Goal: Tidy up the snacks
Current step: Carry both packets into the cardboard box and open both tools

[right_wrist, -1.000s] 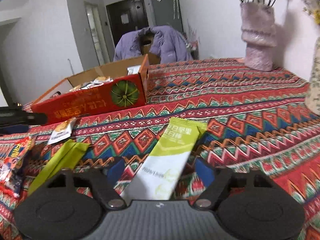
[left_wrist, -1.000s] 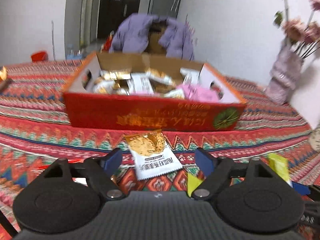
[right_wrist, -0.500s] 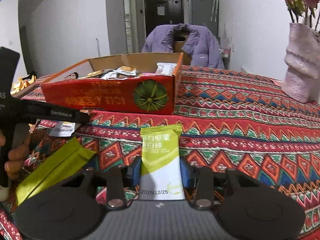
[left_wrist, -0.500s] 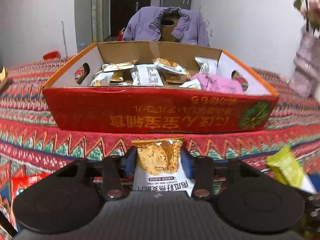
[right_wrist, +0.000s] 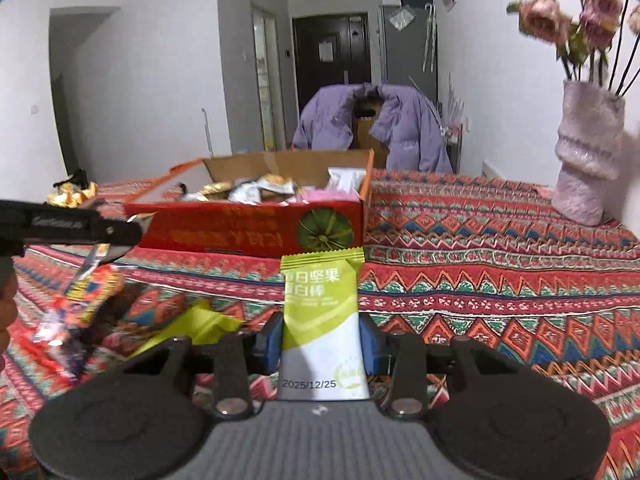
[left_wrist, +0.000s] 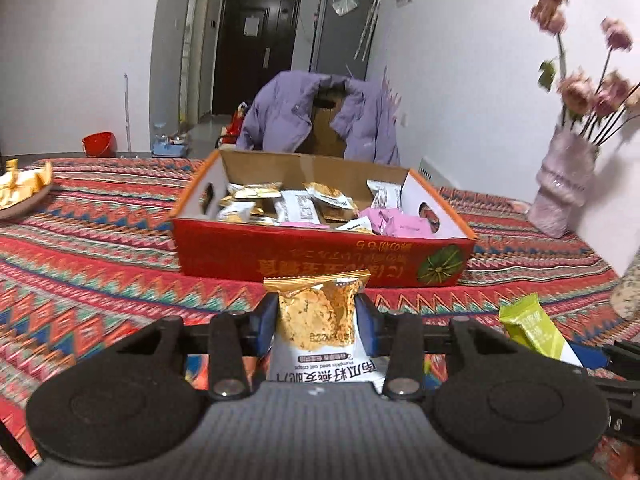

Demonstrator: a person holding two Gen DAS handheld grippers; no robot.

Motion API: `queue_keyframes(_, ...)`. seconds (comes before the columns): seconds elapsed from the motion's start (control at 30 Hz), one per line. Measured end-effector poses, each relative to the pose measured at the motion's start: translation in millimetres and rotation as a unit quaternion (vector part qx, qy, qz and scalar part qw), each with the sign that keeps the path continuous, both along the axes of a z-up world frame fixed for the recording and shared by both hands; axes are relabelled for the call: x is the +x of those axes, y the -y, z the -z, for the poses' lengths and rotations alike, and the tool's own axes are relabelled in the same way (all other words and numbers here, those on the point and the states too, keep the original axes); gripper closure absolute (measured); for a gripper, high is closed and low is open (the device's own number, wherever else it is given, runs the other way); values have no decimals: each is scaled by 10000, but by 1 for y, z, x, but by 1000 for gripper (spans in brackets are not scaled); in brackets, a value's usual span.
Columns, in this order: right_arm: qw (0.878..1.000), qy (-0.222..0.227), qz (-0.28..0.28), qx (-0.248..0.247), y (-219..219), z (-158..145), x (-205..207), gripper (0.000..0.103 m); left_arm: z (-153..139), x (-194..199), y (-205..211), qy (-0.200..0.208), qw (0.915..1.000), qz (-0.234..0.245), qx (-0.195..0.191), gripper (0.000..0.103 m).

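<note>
From the left wrist view, the left claw (left_wrist: pixel 317 322) is clamped on a white-and-gold crinkled plastic snack packet (left_wrist: pixel 320 328), its blue pads pressing both sides, and the packet stands upright between them, raised off the cloth. Just beyond it sits an open red cardboard box (left_wrist: pixel 320 256) on the bench covered by a red zigzag-patterned cloth (left_wrist: pixel 100 248); the box already holds a jumble of white, gold and pink wrapped snacks (left_wrist: pixel 320 208). At lower right a green-and-white bar wrapper (left_wrist: pixel 534 330) shows. A pale lilac textured vase with dried roses (left_wrist: pixel 564 188) stands at the far right by the wall, and a purple padded jacket (left_wrist: pixel 316 116) hangs over a chair behind the box.

From the right wrist view, the right claw (right_wrist: pixel 320 338) grips that green-and-white bar wrapper (right_wrist: pixel 322 320) upright, pads tight on its edges, in front of the box's corner (right_wrist: pixel 332 226). To the left the other gripper's black body (right_wrist: pixel 68 226) crosses the view. A flat lime-green pouch (right_wrist: pixel 196 326) and a red-and-orange printed packet (right_wrist: pixel 80 300) lie on the cloth.
</note>
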State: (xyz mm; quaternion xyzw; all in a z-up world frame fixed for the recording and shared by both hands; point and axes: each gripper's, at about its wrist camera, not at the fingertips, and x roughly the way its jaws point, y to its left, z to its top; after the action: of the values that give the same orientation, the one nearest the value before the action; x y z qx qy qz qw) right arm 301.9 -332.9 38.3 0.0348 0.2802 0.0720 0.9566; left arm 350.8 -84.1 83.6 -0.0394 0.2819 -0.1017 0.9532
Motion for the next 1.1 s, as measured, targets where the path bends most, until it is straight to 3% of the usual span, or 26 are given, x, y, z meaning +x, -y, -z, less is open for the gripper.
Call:
queue_keyframes(0.3,9993,268,-239,115,-32,-21,-64,65,-16,-81,-55,181,9995,-255,-81,61)
queue_keyframes(0.6,9980,427,-470,-49,-65,-36,-87,65,-24,-113,-79,407,9984,-279,-267,61)
queue_keyframes(0.87,9979,420,-489,-3,-75,-44,-78,65,-23,-110,-90,362,9985,-246,-316,61)
queue_keyframes(1.1,9958,640,-618,226,-68,-75,-28,65,-53,-62,-94,586,9980,159,-146,61)
